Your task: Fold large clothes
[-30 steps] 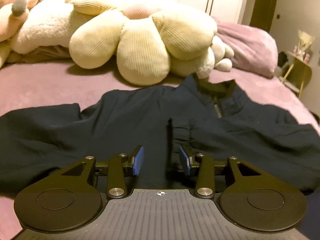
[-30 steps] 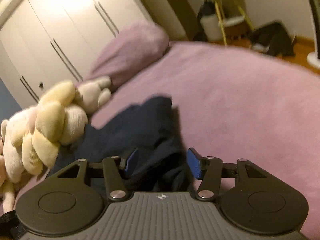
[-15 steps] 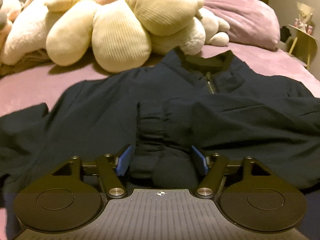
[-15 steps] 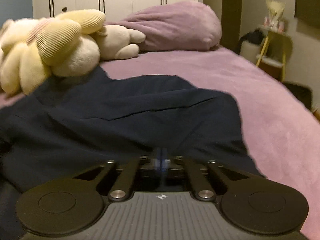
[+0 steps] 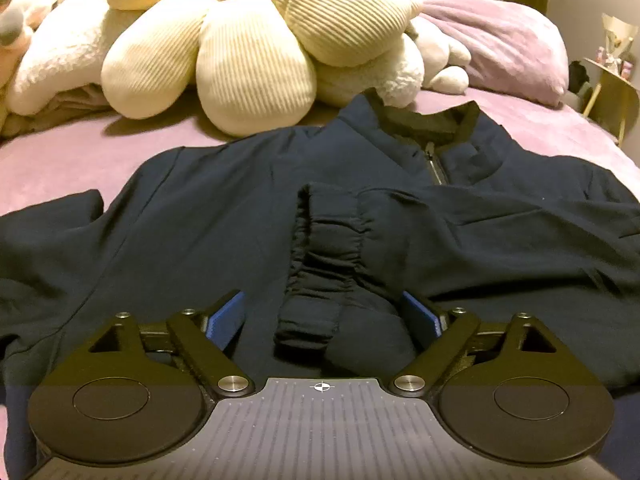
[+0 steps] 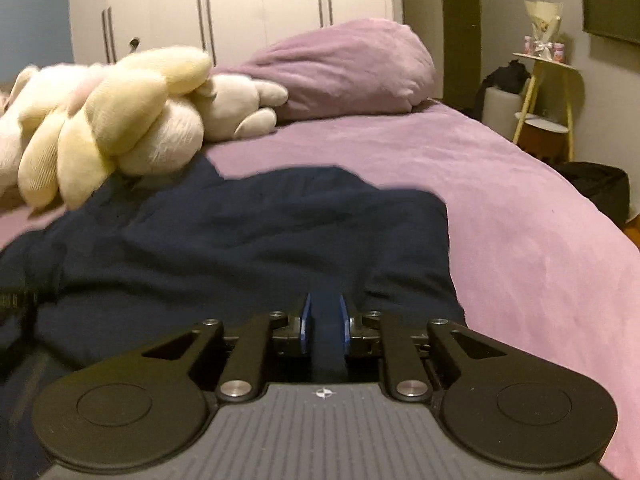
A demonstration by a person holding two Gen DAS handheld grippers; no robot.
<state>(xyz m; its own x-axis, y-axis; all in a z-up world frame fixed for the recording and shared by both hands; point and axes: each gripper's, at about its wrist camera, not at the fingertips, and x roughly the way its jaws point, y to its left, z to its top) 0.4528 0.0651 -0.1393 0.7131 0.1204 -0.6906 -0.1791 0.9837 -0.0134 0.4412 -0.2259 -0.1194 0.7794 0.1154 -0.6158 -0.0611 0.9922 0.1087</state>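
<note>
A dark navy zip jacket (image 5: 200,220) lies spread face up on the purple bed (image 5: 60,160), collar and zip (image 5: 434,160) toward the plush toys. One sleeve is folded across the chest, and its gathered cuff (image 5: 320,264) lies between the fingers of my left gripper (image 5: 324,312). Those jaws are opening wide and the blue pads (image 5: 226,314) stand clear of the cuff. At the jacket's (image 6: 240,232) right side, my right gripper (image 6: 325,316) has a narrow strip of navy cloth filling the gap between its pads, and its jaws are opening slightly.
A big cream flower-shaped plush (image 5: 248,60) and other soft toys (image 6: 112,120) crowd the head of the bed, beside a purple pillow (image 6: 352,68). Bare bedspread (image 6: 520,220) lies right of the jacket. A yellow-legged side table (image 6: 544,92) and white wardrobe doors (image 6: 240,8) stand beyond.
My left gripper came down and closer to the jacket and opened wide, leaving the cuff lying between its jaws. The right gripper rolled level, shifted along the jacket's right side and shut on cloth.
</note>
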